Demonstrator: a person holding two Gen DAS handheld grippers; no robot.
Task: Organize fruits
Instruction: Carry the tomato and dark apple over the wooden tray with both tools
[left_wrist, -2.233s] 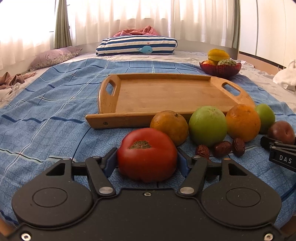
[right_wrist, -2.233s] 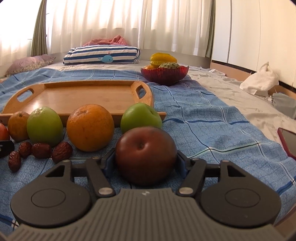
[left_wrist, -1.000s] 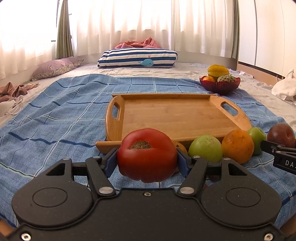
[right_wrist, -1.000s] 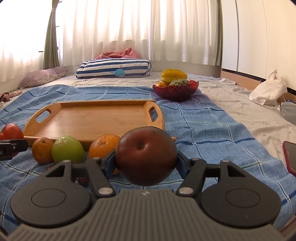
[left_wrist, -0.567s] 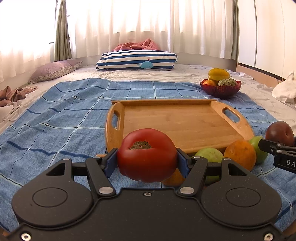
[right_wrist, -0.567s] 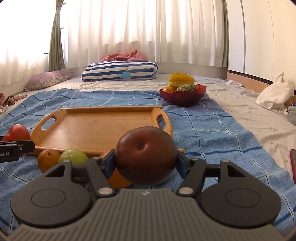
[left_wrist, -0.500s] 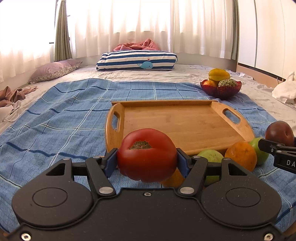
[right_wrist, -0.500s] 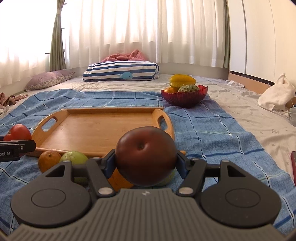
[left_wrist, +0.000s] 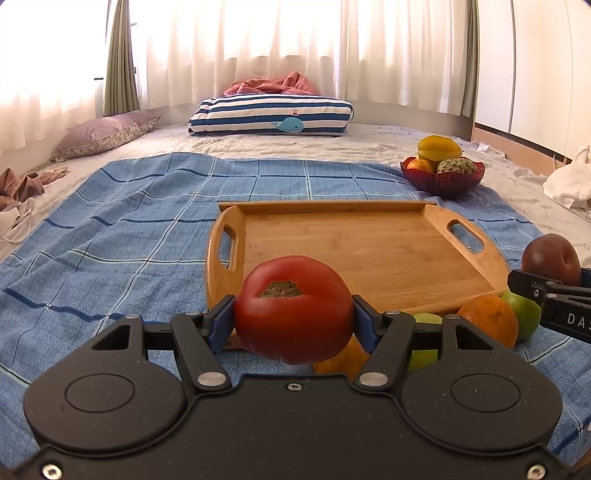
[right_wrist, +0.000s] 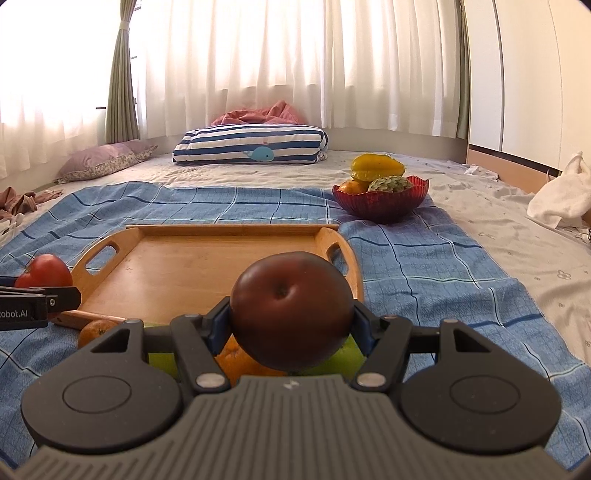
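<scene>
While both of our grippers hang above the near edge of the blue blanket on the bed, each one carries a fruit. Our left gripper has its jaws clamped on a red tomato, the blue pads pressing its two sides so that it sits squarely between them, stem scar facing up, lifted clear of the blanket. Our right gripper has its jaws clamped on a dark red apple in the same way, pads on either flank, the dimple turned toward the camera. Just ahead of both lies the wooden tray, bare inside, with a handle slot at each end. Against its near edge, on the blanket, rest an orange and a green apple, with another green fruit and another orange partly hidden behind the jaws. Farther off to the right stands a red bowl holding more fruit, and a striped pillow lies by the curtains
</scene>
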